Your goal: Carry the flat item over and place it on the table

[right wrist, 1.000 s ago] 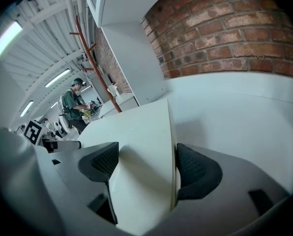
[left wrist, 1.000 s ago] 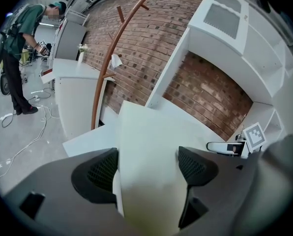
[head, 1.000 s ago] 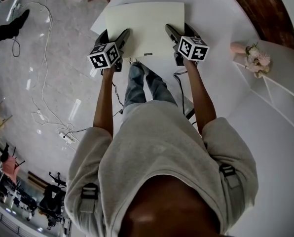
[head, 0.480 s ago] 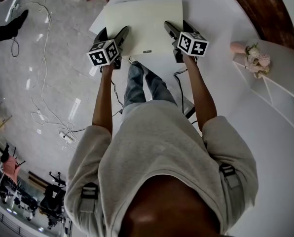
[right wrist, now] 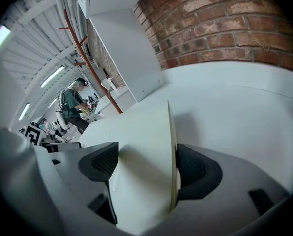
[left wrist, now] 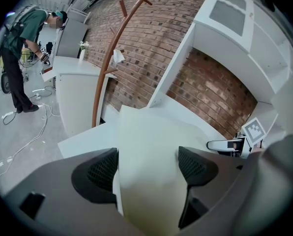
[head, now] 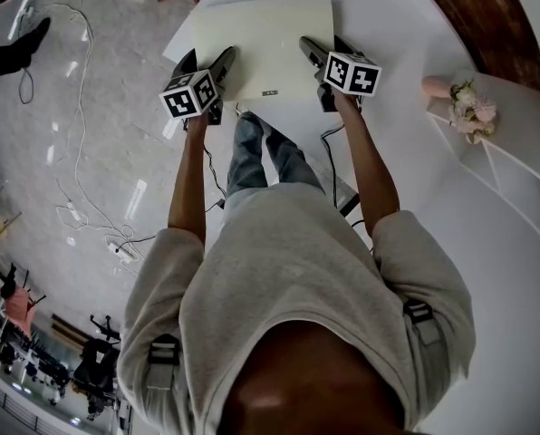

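Jaws first: the left gripper has its two dark pads pressed to either face of a cream board, which fills the whole gap between them. Same on the right gripper, where the board is pinched with its thin edge lying right against the right-hand pad.

From the head view, the board is held out in front, over the edge of the white bench, left gripper and right gripper clamped on its near corners. The marker cubes cover those corners, so the exact bite is hidden here. Whether the board touches the bench or hangs just above it, I can't tell. A small dark label sits at the near edge, too small to read. Off to the right, flowers lie on a white shelf. The head-view person's own hood blocks the lower frame.
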`<state>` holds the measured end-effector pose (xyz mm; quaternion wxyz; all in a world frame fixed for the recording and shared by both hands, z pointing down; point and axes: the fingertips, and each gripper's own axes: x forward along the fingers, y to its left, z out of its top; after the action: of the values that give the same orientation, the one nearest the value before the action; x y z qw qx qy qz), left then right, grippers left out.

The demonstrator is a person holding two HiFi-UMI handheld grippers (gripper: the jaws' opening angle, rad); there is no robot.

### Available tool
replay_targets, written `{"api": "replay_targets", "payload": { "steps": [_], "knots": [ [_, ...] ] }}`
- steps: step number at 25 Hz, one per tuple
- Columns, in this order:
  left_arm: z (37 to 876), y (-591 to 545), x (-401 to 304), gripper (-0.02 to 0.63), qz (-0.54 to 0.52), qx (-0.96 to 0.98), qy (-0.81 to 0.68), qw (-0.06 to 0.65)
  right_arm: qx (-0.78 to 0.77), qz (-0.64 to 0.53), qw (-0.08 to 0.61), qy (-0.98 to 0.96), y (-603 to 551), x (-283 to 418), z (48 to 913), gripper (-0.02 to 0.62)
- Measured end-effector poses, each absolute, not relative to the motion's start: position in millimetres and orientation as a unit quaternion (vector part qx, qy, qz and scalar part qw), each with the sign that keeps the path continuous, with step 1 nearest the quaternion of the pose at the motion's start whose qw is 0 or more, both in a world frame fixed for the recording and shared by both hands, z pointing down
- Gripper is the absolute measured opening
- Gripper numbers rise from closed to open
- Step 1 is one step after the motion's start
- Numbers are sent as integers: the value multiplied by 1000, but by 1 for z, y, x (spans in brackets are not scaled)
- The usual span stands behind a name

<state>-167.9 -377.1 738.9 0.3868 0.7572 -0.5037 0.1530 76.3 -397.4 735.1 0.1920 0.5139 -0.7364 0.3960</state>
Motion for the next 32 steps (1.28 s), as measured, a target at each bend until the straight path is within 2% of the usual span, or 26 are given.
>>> {"api": "replay_targets", "payload": {
  "steps": [13,32],
  "knots": [
    [740,-377,-168,402,147,756,-503,392,508,411,192,-733,-398,77,737,388],
    [697,-368,-180,402,133,777,-513,341,525,371,149,-752,-391,87,696,387]
  ]
}}
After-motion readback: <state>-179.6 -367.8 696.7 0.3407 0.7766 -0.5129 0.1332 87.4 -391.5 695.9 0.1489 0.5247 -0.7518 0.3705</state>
